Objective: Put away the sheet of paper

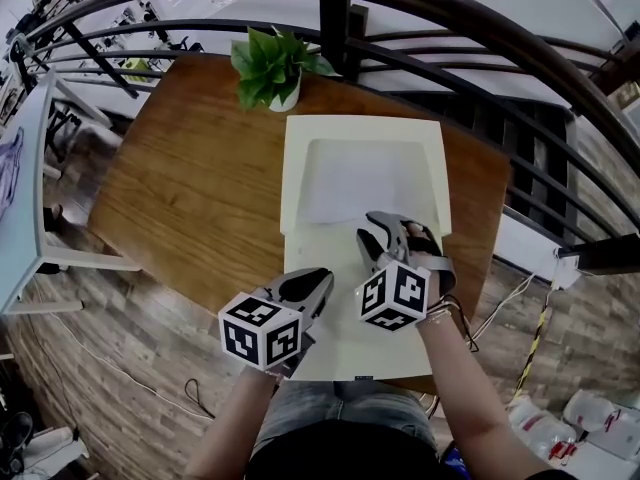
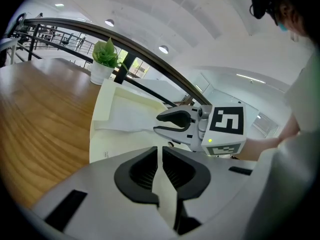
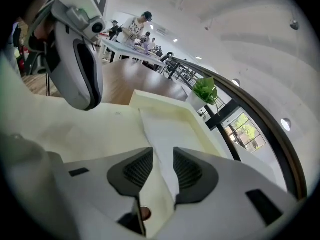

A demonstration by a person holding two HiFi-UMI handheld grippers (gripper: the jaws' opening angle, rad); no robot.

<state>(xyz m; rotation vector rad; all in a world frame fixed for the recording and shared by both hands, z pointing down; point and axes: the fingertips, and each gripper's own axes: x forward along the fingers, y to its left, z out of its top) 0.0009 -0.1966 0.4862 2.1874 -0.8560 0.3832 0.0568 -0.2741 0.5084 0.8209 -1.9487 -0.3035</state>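
Feather-light, floppy sheet of paper (image 1: 365,183) lies in the tray (image 1: 300,168) on the surface (image 1: 200,188), right tool (image 1: 388,232) spread at its near edge, the spot to pinch gently, left tool (image 1: 318,280) pressed nearly together, empty.

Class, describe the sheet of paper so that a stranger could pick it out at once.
On the wooden table lies a cream tray, near a potted plant. In its sunken far part rests the sheet of paper: thin, and whiter than the cream around it.
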